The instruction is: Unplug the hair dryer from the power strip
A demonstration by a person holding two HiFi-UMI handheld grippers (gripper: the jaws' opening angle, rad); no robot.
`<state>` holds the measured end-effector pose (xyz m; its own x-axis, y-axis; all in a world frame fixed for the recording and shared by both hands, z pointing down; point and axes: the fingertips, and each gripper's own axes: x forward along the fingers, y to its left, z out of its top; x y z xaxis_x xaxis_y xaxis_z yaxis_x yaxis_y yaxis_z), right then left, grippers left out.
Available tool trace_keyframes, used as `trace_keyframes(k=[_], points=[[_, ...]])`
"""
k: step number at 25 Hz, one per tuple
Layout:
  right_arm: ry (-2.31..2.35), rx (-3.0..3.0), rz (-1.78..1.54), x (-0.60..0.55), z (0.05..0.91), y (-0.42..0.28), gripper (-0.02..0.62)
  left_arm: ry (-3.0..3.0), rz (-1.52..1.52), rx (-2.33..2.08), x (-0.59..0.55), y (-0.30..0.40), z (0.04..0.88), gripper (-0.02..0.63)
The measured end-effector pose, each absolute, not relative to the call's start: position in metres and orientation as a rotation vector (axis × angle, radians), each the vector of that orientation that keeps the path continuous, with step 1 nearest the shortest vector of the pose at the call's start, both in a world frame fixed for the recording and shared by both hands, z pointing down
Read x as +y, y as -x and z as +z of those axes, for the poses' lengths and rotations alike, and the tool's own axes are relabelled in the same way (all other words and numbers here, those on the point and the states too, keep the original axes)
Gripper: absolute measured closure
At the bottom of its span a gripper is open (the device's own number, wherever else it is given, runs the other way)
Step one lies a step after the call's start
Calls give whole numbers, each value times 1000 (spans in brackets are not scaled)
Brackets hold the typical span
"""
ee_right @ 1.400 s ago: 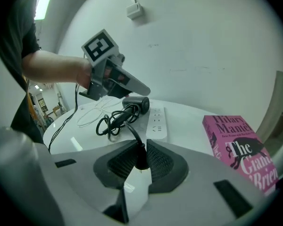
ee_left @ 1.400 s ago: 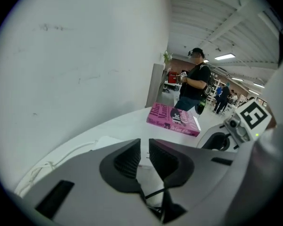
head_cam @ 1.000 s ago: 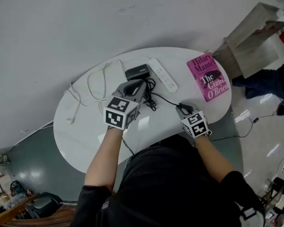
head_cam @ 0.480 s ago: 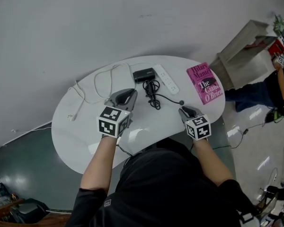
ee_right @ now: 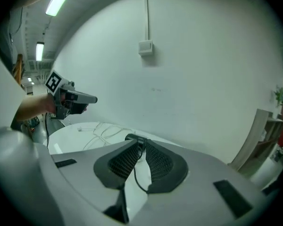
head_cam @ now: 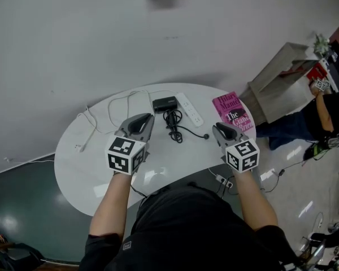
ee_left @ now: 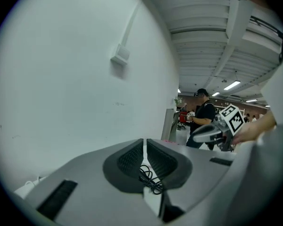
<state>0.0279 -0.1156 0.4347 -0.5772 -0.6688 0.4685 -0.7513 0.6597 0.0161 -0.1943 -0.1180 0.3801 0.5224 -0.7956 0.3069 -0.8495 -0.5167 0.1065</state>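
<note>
A small black hair dryer (head_cam: 164,103) lies at the back of the white oval table (head_cam: 96,168), next to a white power strip (head_cam: 190,108). Its black cord (head_cam: 173,119) is coiled in front of it, and the plug end (head_cam: 206,135) lies loose on the tabletop, apart from the strip. My left gripper (head_cam: 142,123) hangs above the table left of the cord, jaws shut to a thin slit and empty (ee_left: 145,140). My right gripper (head_cam: 219,130) is held up on the right, shut and empty (ee_right: 142,142).
A pink book (head_cam: 231,110) lies at the table's right edge. A loose white cable (head_cam: 110,103) trails over the left side. A pale wall stands behind the table. A wooden shelf (head_cam: 282,72) and a person (head_cam: 322,114) are off to the right.
Both grippers have risen off the table and drawn back from the dryer and cord. The right one has left the plug end lying on the tabletop.
</note>
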Motion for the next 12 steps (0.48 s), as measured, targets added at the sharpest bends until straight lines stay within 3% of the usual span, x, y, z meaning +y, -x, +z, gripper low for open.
trace_keyframes(k=[12], points=[[-1244, -2807, -40, -138, 260, -63, 557, -2570, 220, -1524, -126, 142, 301, 577]])
